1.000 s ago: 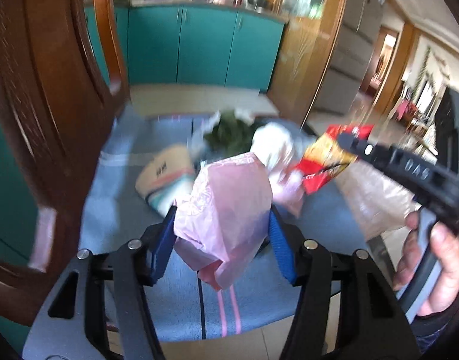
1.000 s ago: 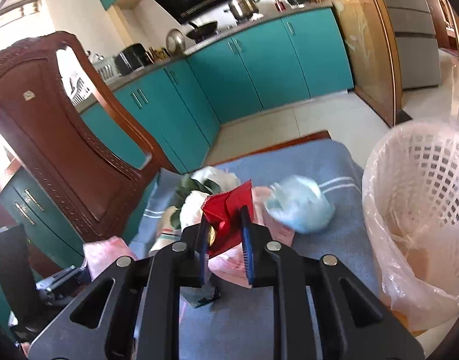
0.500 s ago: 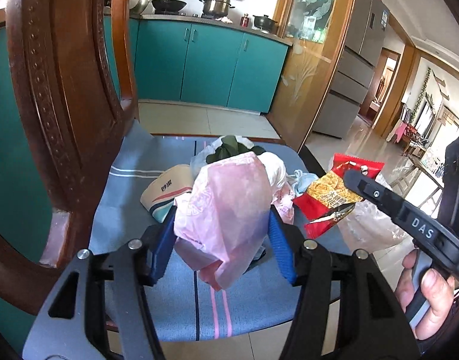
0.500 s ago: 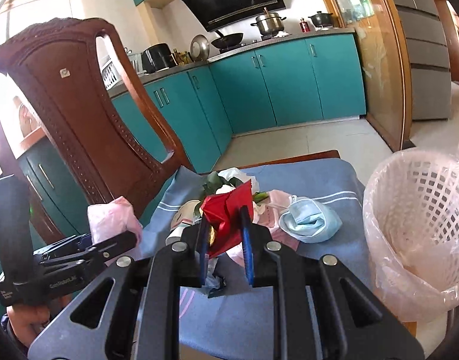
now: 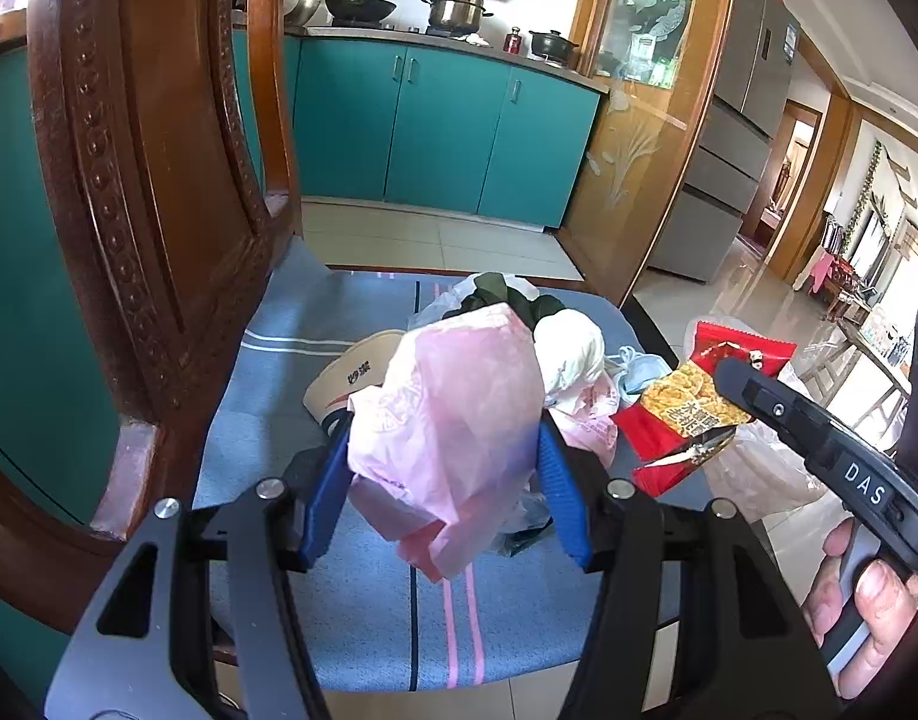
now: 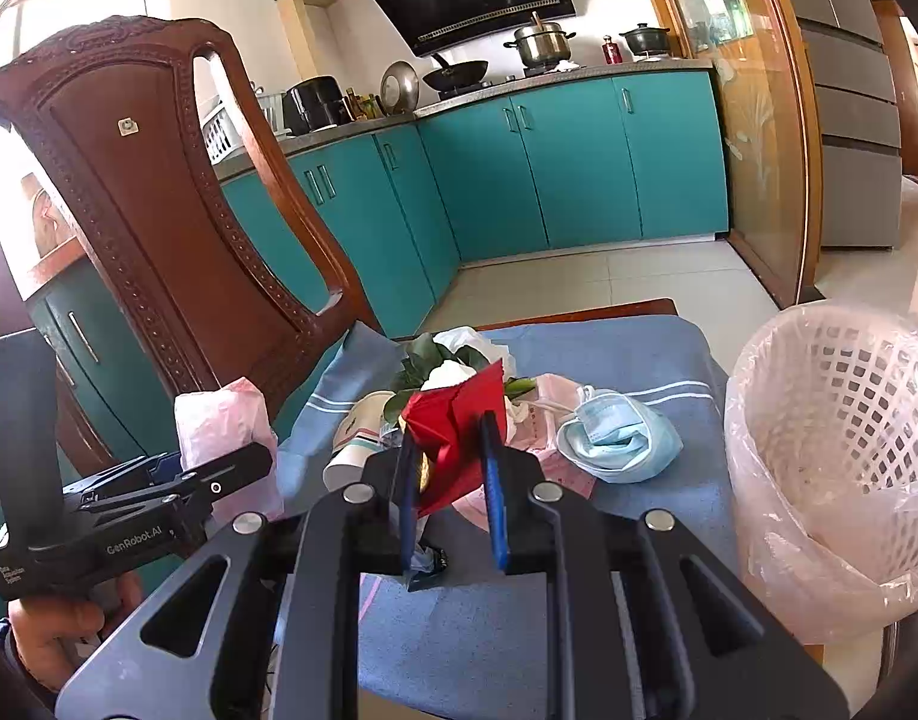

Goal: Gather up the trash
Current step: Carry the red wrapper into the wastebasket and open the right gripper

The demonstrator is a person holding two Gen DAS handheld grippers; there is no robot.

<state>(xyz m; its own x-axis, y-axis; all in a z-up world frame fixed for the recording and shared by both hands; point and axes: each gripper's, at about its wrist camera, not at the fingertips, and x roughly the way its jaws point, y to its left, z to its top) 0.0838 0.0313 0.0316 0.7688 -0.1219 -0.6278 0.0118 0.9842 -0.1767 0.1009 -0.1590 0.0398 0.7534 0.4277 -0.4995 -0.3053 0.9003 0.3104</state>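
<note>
My left gripper [image 5: 444, 459] is shut on a crumpled pink plastic bag [image 5: 459, 420], held above the blue cushion of a chair [image 5: 369, 618]. My right gripper [image 6: 448, 468] is shut on a red snack packet [image 6: 453, 432]; the packet also shows in the left wrist view [image 5: 687, 402]. On the cushion lie a paper cup [image 6: 354, 438], green leaves in a white bag [image 6: 453, 354], a pink wrapper [image 6: 549, 456] and a light blue face mask [image 6: 615, 435]. A pink bin lined with a clear bag [image 6: 837, 462] stands right of the chair.
The carved wooden chair back [image 6: 135, 210] rises on the left. Teal kitchen cabinets [image 6: 549, 168] stand behind across a tiled floor [image 6: 609, 276]. A wood and glass partition [image 6: 753, 120] and a fridge [image 6: 855, 108] are at the right.
Both grippers have lifted a little and pulled back from the chair while keeping their loads. The view has steadied after blur.
</note>
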